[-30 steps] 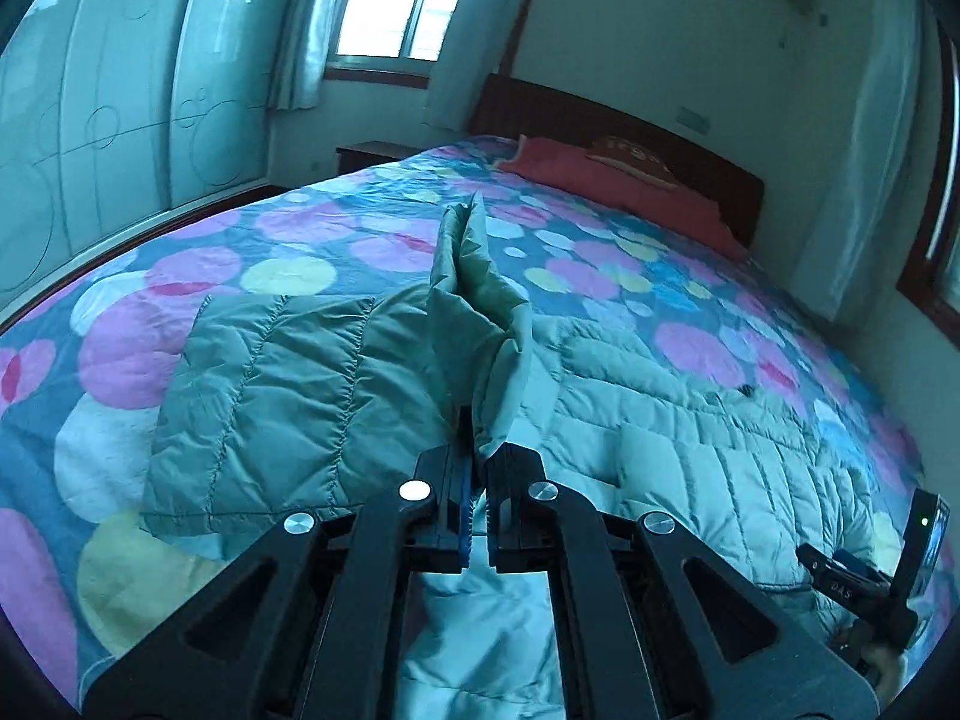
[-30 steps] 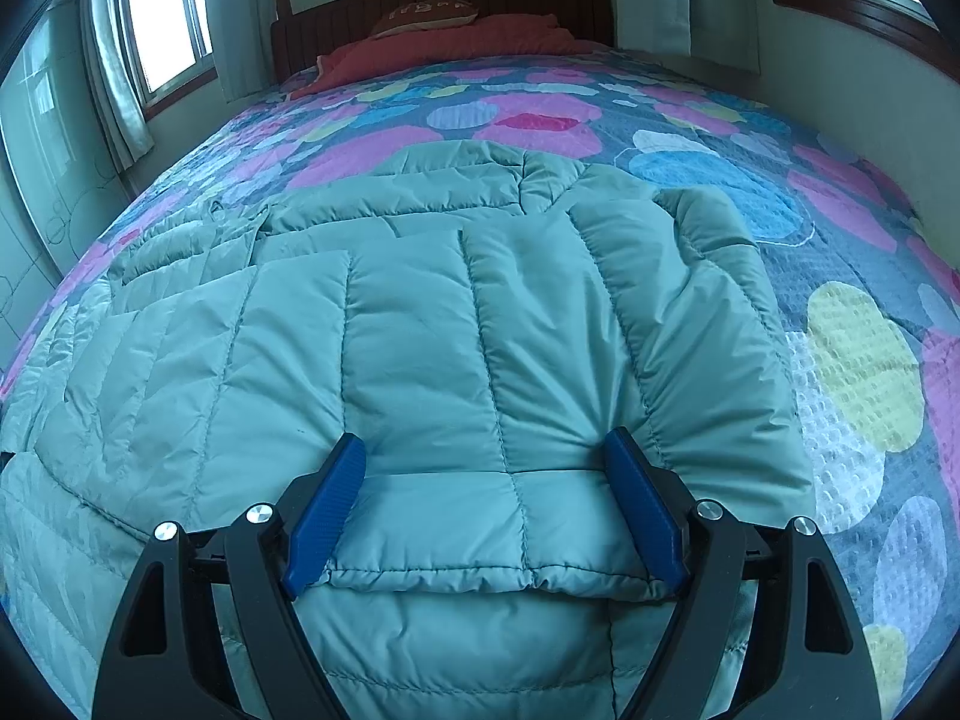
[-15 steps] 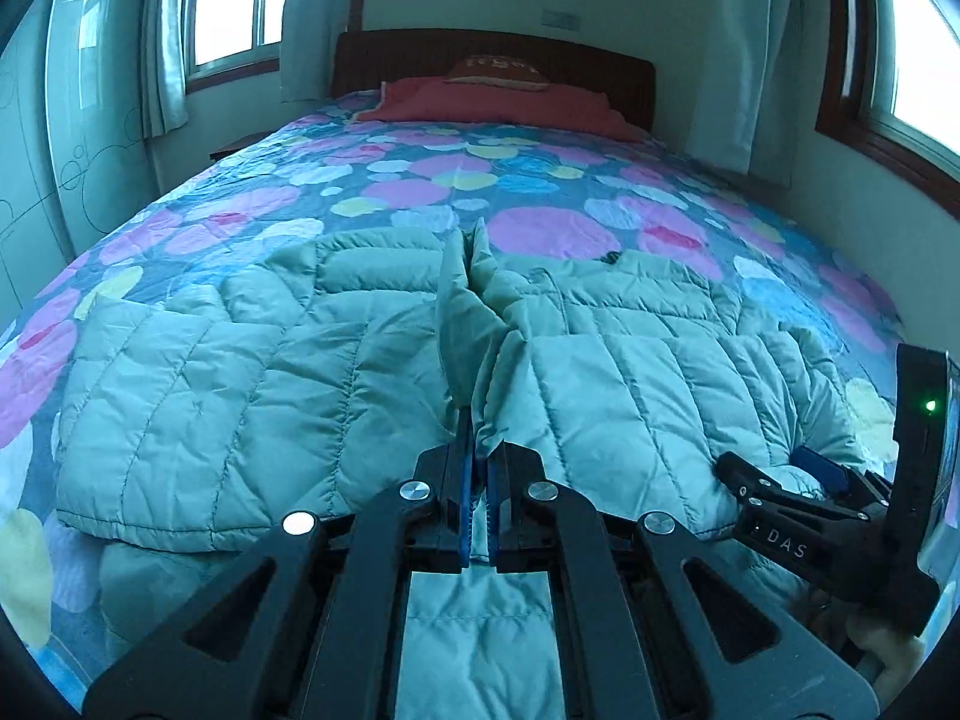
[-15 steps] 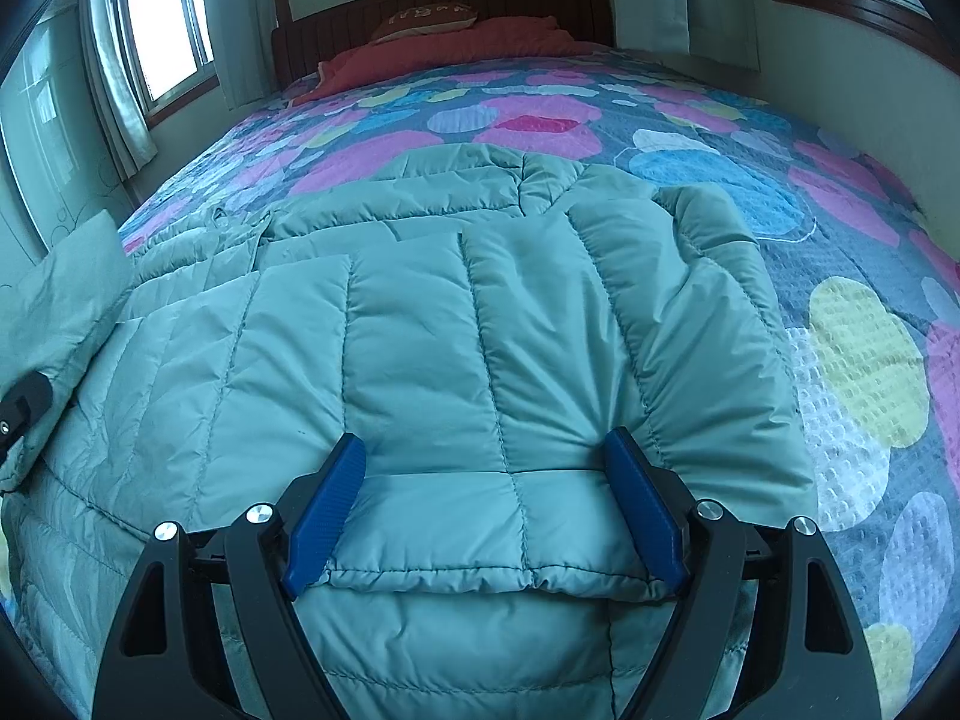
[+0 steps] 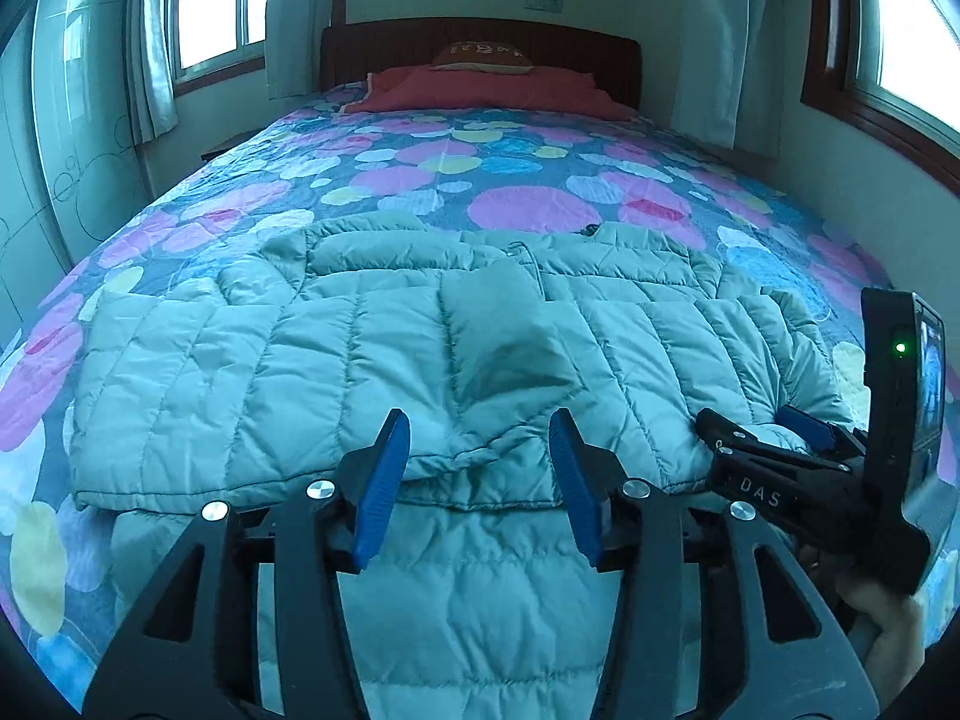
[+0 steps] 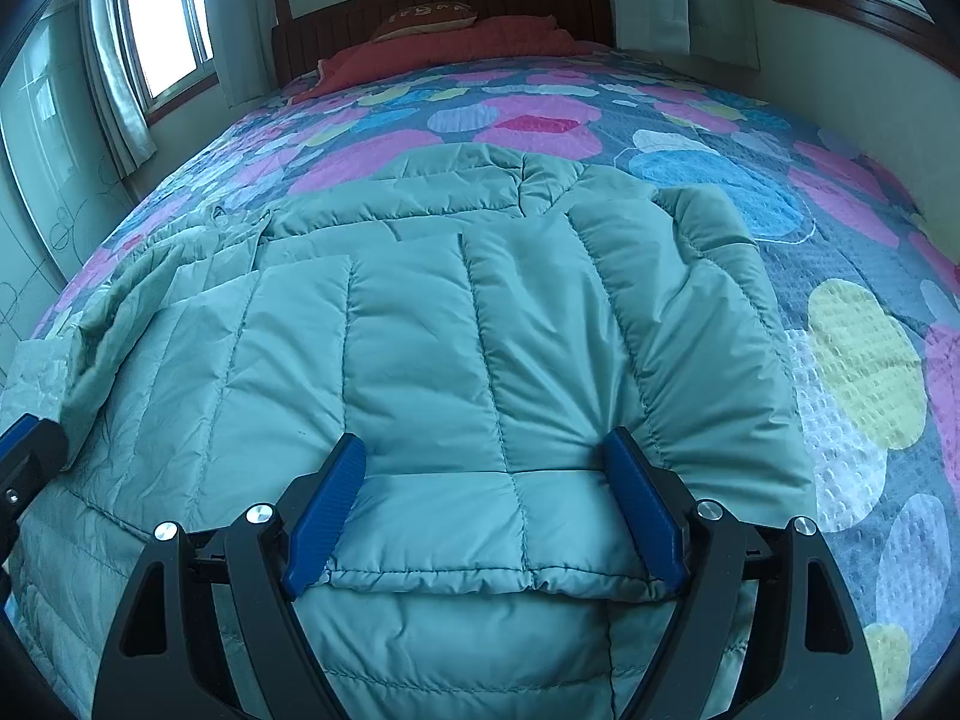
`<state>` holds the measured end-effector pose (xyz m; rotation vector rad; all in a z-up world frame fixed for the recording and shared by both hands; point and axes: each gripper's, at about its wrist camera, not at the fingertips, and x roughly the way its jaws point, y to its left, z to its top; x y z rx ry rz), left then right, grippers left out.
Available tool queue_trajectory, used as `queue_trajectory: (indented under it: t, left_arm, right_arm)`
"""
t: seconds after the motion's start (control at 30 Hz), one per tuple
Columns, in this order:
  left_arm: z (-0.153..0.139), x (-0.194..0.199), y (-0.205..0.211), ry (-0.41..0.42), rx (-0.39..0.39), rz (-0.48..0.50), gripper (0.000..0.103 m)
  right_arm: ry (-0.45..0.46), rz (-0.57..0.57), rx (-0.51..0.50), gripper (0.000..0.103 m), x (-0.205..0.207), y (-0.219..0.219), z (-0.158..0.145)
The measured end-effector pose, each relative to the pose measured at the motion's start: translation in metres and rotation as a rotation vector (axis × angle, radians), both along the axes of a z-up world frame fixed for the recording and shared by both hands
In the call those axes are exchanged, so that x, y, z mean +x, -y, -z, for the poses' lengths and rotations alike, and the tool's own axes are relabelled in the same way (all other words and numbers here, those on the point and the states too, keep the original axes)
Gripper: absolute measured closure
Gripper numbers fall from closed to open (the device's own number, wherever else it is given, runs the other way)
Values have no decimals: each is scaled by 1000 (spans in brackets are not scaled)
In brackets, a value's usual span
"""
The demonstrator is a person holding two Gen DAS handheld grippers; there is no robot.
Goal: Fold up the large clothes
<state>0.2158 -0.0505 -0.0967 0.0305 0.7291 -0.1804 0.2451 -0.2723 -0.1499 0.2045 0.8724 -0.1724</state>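
A large pale green quilted down jacket lies spread on the bed, with both sleeves folded across its body. It also fills the right wrist view. My left gripper is open and empty, its blue pads on either side of the folded sleeve's cuff end. My right gripper is open, its jaws straddling the cuff of the other folded sleeve without closing on it. The right gripper also shows in the left wrist view, at the jacket's right side.
The bed has a quilt with coloured circles, red pillows and a dark wooden headboard. Curtained windows stand on both sides. The bed's right edge is close to the jacket.
My left gripper carried the sleeve across the jacket, laid it flat and opened, letting it go. The right gripper has stayed open over its cuff.
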Motion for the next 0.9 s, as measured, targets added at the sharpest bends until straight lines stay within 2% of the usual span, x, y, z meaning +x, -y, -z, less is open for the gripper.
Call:
queue_trajectory:
  t: [0.17, 0.27, 0.4, 0.53, 0.7, 0.73, 0.77, 0.8, 0.83, 0.87, 0.9]
  left_arm:
    - [-15, -15, -58, 30, 6, -95, 53]
    - [-23, -18, -104, 52, 5, -197, 48]
    - [-22, -11, -159, 49, 5, -325, 48]
    - [-12, -1, -197, 24, 15, -403, 48]
    - [2, 9, -215, -5, 22, -431, 47]
    - [4, 11, -216, -10, 23, -430, 47]
    - [6, 12, -216, -16, 25, -427, 47]
    - [9, 13, -214, -21, 29, -424, 47]
    - [11, 14, -212, -26, 32, -420, 47]
    - [12, 14, -210, -29, 35, -413, 47]
    - [12, 14, -208, -30, 37, -409, 47]
  right_arm:
    - [10, 0, 2, 23, -3, -9, -17]
    - [41, -34, 41, 23, -2, -26, -33]
    - [56, -107, 71, 23, 12, -60, -48]
    - [40, -160, 95, 23, 30, -92, -47]
    - [-4, -179, 129, 24, 45, -112, -31]
    - [-9, -181, 124, 33, 47, -116, -28]
    - [-17, -190, 125, 53, 48, -119, -25]
    - [-24, -203, 139, 61, 49, -121, -22]
    - [-25, -217, 155, 76, 49, -122, -21]
    - [-25, -225, 156, 87, 48, -124, -22]
    - [-15, -230, 149, 90, 46, -125, -25]
